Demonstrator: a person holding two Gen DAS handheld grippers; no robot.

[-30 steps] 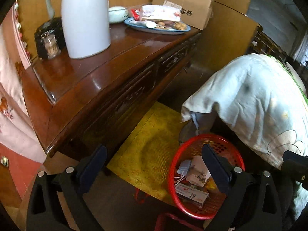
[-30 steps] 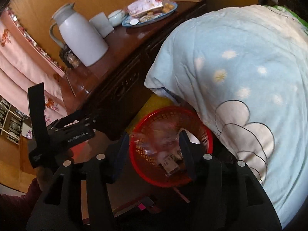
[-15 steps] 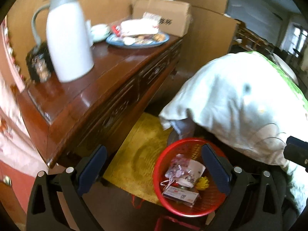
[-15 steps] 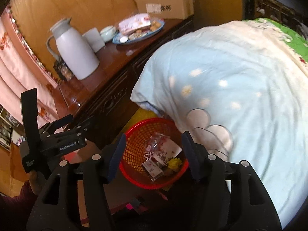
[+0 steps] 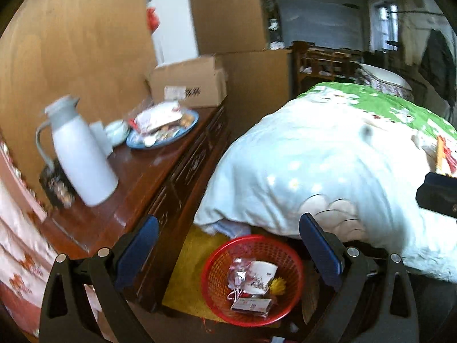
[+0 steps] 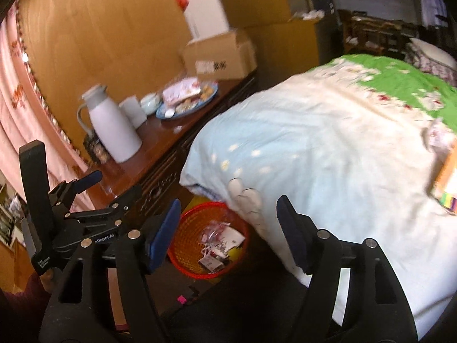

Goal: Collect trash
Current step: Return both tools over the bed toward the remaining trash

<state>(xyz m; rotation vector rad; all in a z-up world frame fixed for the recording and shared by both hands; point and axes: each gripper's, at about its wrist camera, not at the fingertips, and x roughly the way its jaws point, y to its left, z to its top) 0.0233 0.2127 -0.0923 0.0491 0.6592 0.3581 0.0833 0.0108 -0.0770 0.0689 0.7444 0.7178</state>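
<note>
Right hand-held gripper (image 6: 228, 225) released, jaws just been opening, nothing between them. Left hand-held gripper (image 5: 228, 245) also spread wide, empty. Red basket (image 5: 211, 283) on floor, lower centre of both views, holding trash: wrappers, paper cup (image 5: 261, 275), small box (image 5: 251, 304). Bed quilt (image 5: 328, 171) overhanging at right. Wooden surface (image 5: 148, 171) at left carrying white thermos (image 5: 82, 157), blue plate (image 5: 162, 140), cardboard box (image 5: 188, 83).

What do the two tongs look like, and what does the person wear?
Both tongs are matt black frames with triangular cut-outs and silver screw heads. The left tongs and the right tongs carry dark blue pads on the fingers. White lettering marks the left tongs' body in the right wrist view. A dark red sleeve shows below it. No cables are visible.
</note>
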